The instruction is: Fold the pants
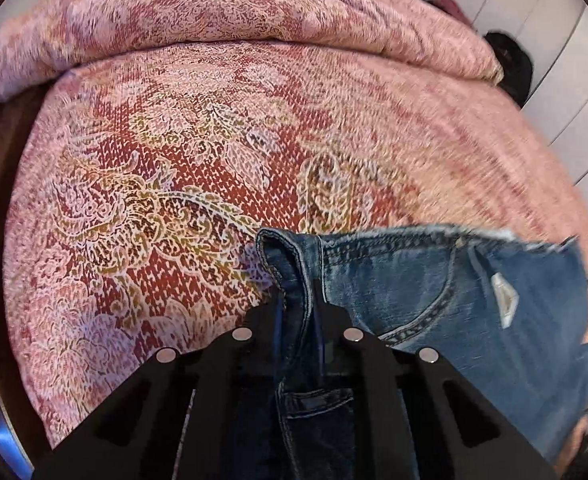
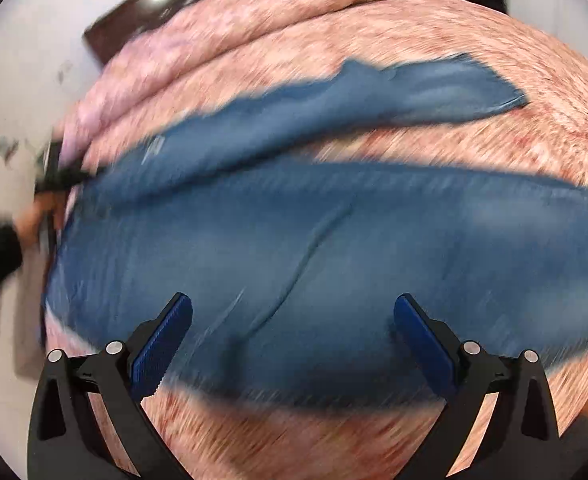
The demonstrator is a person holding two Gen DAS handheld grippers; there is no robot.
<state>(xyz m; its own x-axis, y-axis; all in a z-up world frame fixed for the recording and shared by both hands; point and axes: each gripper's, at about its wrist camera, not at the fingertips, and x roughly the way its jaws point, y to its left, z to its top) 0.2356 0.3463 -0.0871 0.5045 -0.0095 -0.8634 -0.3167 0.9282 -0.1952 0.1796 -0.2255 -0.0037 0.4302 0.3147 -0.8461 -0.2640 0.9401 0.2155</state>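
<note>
Blue denim pants point(image 1: 434, 280) lie on a pink and red patterned bedspread point(image 1: 198, 168). In the left wrist view my left gripper point(image 1: 299, 300) is shut on a bunched fold of the waistband, with a pocket seam and a white label showing to its right. The right wrist view is blurred: the pants point(image 2: 314, 248) stretch across it with both legs running to the right. My right gripper point(image 2: 293, 312) hangs open above the near leg, its blue pads point(image 2: 162, 344) wide apart with nothing between them. At the far left a hand point(image 2: 34, 216) in a dark sleeve holds the other gripper at the waist end.
A rolled pink blanket point(image 1: 234, 12) lies across the head of the bed. A dark wooden bed frame point(image 2: 142, 12) shows behind it. White panelling point(image 1: 566, 92) and a dark object point(image 1: 510, 64) stand past the bed's right side.
</note>
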